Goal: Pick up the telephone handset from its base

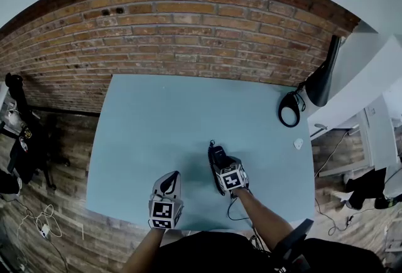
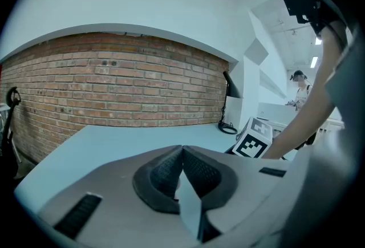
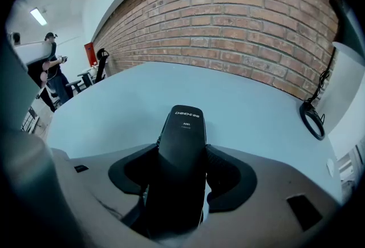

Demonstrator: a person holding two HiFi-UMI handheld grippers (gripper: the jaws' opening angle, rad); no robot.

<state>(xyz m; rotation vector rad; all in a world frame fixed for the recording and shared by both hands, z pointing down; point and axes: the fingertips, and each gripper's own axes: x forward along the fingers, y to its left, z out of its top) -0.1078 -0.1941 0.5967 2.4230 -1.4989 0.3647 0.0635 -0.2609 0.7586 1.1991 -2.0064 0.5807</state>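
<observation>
The black telephone handset (image 3: 183,127) lies lengthwise between the jaws of my right gripper (image 3: 182,154), and both pads rest against its sides. From the head view the handset (image 1: 217,154) sits near the middle front of the pale blue table (image 1: 157,127), a curly cord at its far end. My right gripper (image 1: 221,165) covers its near half. The base does not show as a separate thing. My left gripper (image 1: 169,179) hovers at the table's front edge, left of the phone, shut and empty; its ribbed pads (image 2: 197,170) meet in the left gripper view.
A black desk lamp (image 1: 321,80) with a ring-shaped foot (image 1: 289,112) stands at the table's far right corner, a small white object (image 1: 298,144) near the right edge. A brick wall (image 1: 176,27) runs behind the table. A person (image 3: 51,64) stands far off.
</observation>
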